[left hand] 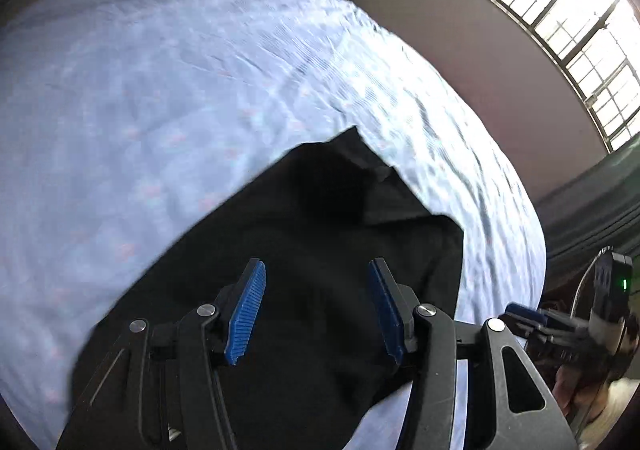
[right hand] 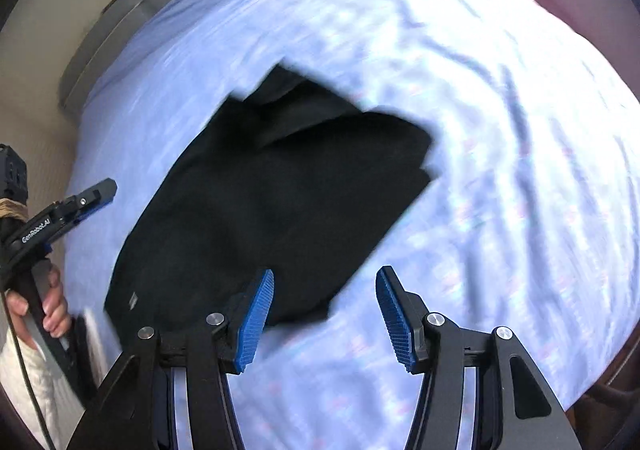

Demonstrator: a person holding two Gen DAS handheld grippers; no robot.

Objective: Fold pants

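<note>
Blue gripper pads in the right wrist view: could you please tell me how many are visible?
2 clearly: one pad at lower centre, overlapping the black pants, the other pad to its right, over the bedsheet. The left gripper at the left edge shows blue too, its pads mostly hidden.

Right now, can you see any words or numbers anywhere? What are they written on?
"GenRobot.AI" in white, on the side of the left gripper, seen in the right wrist view.
A small pale tag on the pants: too small and blurred to read.
A green light on the right gripper, seen in the left wrist view: a lamp only, no text.
Nothing readable on the bedsheet.
</note>
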